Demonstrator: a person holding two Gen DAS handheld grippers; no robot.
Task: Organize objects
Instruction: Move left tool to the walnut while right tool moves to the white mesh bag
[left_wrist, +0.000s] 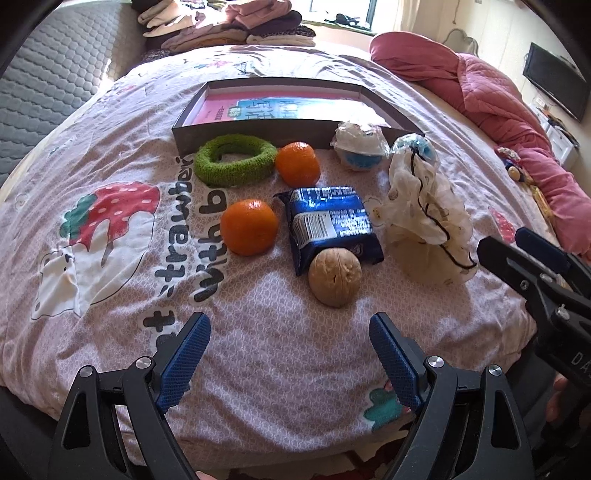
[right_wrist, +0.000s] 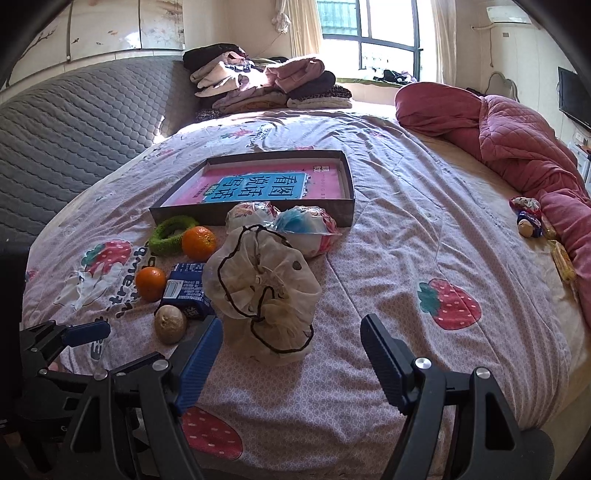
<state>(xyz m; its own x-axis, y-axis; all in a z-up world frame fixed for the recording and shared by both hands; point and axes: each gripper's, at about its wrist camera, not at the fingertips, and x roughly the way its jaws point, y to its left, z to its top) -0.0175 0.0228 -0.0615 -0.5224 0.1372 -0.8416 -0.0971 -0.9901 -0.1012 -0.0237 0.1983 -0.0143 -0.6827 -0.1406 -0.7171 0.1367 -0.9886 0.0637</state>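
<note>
On the bed lie a walnut (left_wrist: 335, 277) (right_wrist: 170, 324), a blue snack packet (left_wrist: 328, 225) (right_wrist: 186, 290), two oranges (left_wrist: 249, 227) (left_wrist: 297, 163), a green ring (left_wrist: 235, 159) (right_wrist: 170, 234), a white drawstring pouch (left_wrist: 428, 214) (right_wrist: 264, 291) and two wrapped balls (left_wrist: 358, 146) (right_wrist: 308, 229). Behind them lies a shallow dark box (left_wrist: 266, 129) (right_wrist: 347, 177) with a pink book inside. My left gripper (left_wrist: 290, 334) is open and empty, just short of the walnut. My right gripper (right_wrist: 291, 334) is open and empty, in front of the pouch.
Folded clothes (right_wrist: 258, 85) are stacked at the head of the bed. A red quilt (right_wrist: 517, 147) is bunched along the right side, with small toys (right_wrist: 528, 218) beside it. A grey padded headboard (right_wrist: 74, 140) stands on the left.
</note>
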